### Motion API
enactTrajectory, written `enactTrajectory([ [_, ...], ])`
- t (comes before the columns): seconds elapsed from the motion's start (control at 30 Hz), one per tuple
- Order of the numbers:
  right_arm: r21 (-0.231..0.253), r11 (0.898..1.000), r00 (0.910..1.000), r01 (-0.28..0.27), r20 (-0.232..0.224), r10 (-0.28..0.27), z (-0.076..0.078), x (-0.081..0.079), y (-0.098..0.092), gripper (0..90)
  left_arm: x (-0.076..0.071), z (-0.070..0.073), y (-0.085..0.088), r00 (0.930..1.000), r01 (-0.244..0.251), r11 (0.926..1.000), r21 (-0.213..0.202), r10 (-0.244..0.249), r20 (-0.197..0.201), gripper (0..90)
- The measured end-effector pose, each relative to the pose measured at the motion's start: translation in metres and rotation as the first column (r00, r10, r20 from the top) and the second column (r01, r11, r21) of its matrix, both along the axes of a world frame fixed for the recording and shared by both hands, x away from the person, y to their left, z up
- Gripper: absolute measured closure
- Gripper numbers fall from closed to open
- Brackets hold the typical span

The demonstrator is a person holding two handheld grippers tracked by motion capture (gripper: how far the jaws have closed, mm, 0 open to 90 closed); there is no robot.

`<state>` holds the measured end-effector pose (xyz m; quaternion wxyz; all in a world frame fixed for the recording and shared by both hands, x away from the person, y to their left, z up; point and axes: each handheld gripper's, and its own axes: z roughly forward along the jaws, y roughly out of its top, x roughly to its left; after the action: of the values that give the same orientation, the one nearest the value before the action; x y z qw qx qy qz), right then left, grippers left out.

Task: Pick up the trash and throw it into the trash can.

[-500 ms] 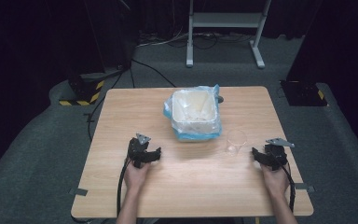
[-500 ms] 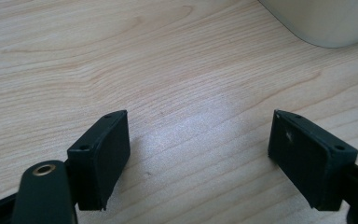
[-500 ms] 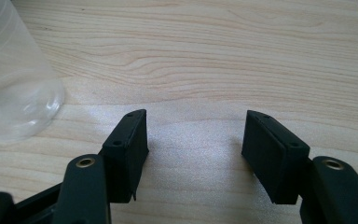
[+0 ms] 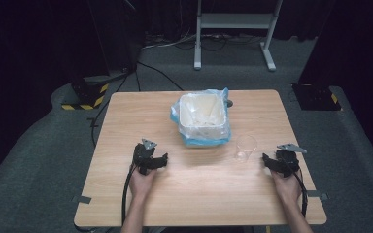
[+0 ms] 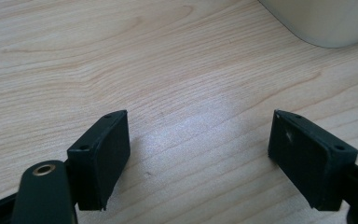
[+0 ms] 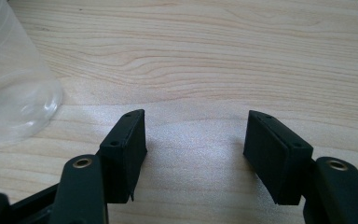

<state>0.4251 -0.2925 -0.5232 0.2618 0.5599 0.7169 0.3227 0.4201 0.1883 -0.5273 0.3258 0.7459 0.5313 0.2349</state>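
While one cup (image 4: 245,147) stands, two grippers gape.

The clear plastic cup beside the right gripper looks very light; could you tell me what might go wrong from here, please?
1. The clear plastic cup stands empty and close to the open right gripper; a sideways nudge could tip it or send it sliding.
2. The white square bin wears a loose blue plastic liner that a jaw might snag.
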Motion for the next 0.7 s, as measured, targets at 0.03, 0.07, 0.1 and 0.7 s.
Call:
enactTrajectory([
  [0.03, 0.001, 1.000, 1.0000, 0.001, -0.001, -0.001, 0.0000, -0.0001, 0.0001, 38.5, 0.0000, 0.0000, 0.0000, 1.0000, 0.000, 1.0000, 0.000, 0.000, 0.000, 20.5],
  [0.07, -0.001, 1.000, 1.0000, 0.001, 0.000, -0.001, 0.0000, -0.0002, 0.0001, 38.6, 0.0000, 0.0000, 0.0000, 1.0000, 0.000, 1.0000, 0.000, 0.000, 0.000, 20.5],
  [0.1, -0.002, 1.000, 1.0000, -0.001, 0.000, 0.001, 0.0000, -0.0001, 0.0000, 38.6, 0.0000, 0.0000, 0.0000, 1.0000, 0.000, 1.0000, 0.000, 0.000, 0.000, 20.5],
  [0.7, 0.005, 1.000, 1.0000, 0.004, 0.002, -0.004, 0.0010, -0.0029, -0.0010, 47.8, 0.0001, 0.0000, 0.0000, 1.0000, 0.001, 1.0000, 0.000, -0.001, 0.000, 20.5],
])
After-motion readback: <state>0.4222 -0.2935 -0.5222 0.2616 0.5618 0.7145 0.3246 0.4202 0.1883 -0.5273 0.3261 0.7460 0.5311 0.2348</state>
